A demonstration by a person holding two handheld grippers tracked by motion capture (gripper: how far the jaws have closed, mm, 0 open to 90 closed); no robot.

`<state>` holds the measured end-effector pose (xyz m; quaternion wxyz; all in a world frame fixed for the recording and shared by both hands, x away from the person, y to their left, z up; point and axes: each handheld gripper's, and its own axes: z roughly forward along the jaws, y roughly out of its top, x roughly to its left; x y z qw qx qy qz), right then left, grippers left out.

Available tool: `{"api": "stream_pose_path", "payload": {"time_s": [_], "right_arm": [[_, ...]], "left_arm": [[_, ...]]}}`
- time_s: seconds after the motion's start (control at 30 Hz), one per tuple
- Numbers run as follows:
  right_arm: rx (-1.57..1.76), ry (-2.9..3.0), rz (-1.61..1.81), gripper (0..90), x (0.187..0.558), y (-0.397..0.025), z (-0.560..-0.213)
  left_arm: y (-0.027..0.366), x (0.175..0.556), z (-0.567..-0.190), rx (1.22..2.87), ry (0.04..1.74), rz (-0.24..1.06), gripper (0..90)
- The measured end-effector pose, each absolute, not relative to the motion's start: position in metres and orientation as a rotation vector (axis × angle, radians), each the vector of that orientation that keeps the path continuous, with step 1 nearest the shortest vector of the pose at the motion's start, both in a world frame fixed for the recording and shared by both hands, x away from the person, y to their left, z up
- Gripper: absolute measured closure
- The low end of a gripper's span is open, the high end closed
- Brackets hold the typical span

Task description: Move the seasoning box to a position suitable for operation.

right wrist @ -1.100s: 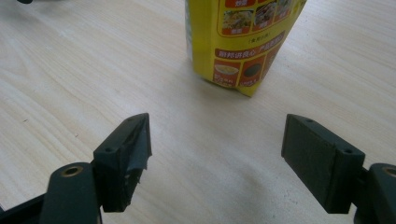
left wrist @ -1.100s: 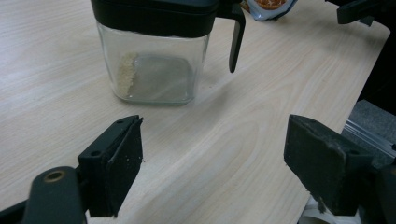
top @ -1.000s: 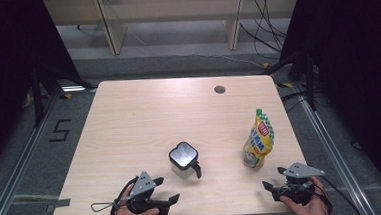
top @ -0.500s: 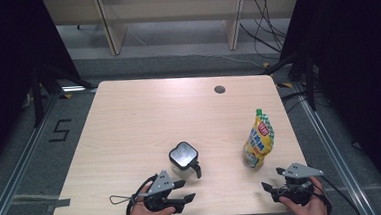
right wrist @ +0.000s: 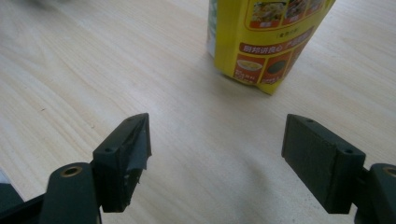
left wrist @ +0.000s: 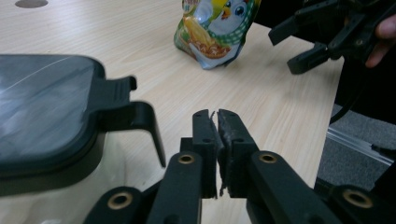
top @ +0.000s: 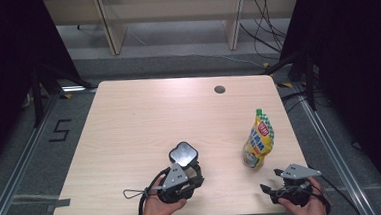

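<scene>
The lidded cup [top: 183, 155] sits near the worktop's [top: 144, 120] near edge, a little left of centre; from above I see its dark square lid. In the left gripper view the cup [left wrist: 46, 121] fills the left side, with a black tab [left wrist: 135, 116] hooking down off the lid's edge towards my jaws. My left gripper [top: 183, 180] is just on the near side of the cup, and in the high view I cannot tell whether they touch. Its jaws are pressed together with nothing between them, and the tips [left wrist: 215, 135] lie just right of the tab, apart from it.

The yellow pouch [top: 258, 139] stands upright to the right of the cup, with a green-checked cap at its top. My right gripper [top: 278, 187] rests near the worktop's near right corner, on the near side of the pouch and apart from it. Its jaws are spread wide over bare wood, and the pouch's base [right wrist: 261, 42] stands beyond the gap [right wrist: 215, 149]. In the left gripper view the right gripper [left wrist: 327, 32] shows far off at upper right, past the pouch [left wrist: 215, 28].
</scene>
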<state>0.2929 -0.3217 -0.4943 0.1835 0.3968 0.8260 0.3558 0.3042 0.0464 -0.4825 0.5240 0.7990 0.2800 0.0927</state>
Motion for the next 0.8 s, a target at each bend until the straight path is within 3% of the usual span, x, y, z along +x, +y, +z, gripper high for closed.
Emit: {"api": "stream_pose_path", "payload": {"time_s": [0.23,0.43,0.8], "right_arm": [[1.142,2.340,1.004,24.8,0.292,-0.319,-0.495],[1.144,2.361,1.008,24.8,0.290,-0.317,-0.496],[1.089,2.374,1.003,24.8,0.292,-0.317,-0.498]], "left_arm": [[0.020,0.313,-0.489,1.906,0.694,0.215,86.7],[0.005,0.322,-0.491,1.919,0.730,0.290,86.1],[0.013,0.329,-0.493,1.926,0.807,0.331,86.1]]}}
